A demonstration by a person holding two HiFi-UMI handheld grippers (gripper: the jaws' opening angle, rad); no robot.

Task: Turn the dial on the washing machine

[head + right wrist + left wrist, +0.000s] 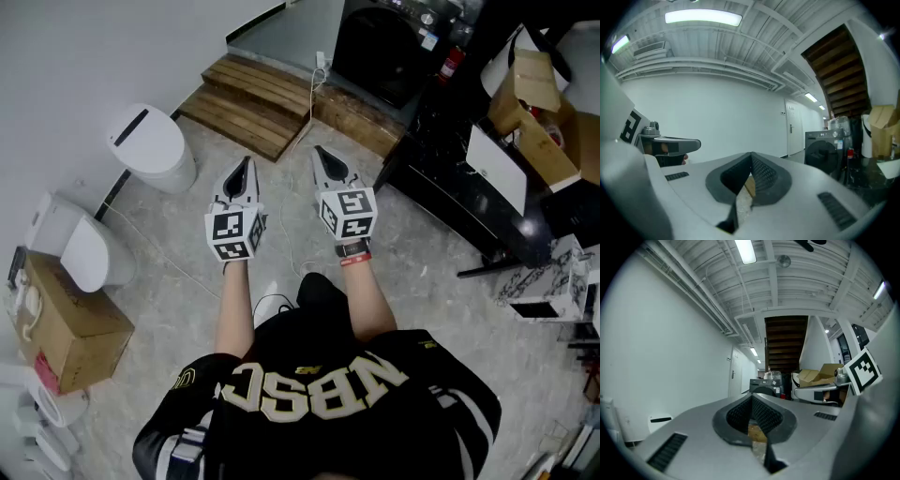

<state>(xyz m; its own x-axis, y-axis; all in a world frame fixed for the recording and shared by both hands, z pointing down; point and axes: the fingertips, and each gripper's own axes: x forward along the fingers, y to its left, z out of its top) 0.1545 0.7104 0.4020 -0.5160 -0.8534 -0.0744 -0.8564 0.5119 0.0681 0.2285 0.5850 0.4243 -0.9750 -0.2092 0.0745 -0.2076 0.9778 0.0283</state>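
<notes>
My left gripper (246, 165) and right gripper (320, 153) — both clenched, empty — aim at the washing machine (380, 47) well ahead, readied for approach.

Bare floor (281, 234) lies open toward the washer (380, 52), and a hand or gripper could pass there. Before the washer and to its left, a wooden step (253, 103) lies across the way, with a cable (316, 80) trailing over its edge. Right of the washer, a black bench (459, 202) and cartons (534, 112) block that side. An extinguisher (451, 64) stands just beside the washer. Well left of the washer, by the wall, toilets (150, 145) and a box (70, 328) narrow the floor.
</notes>
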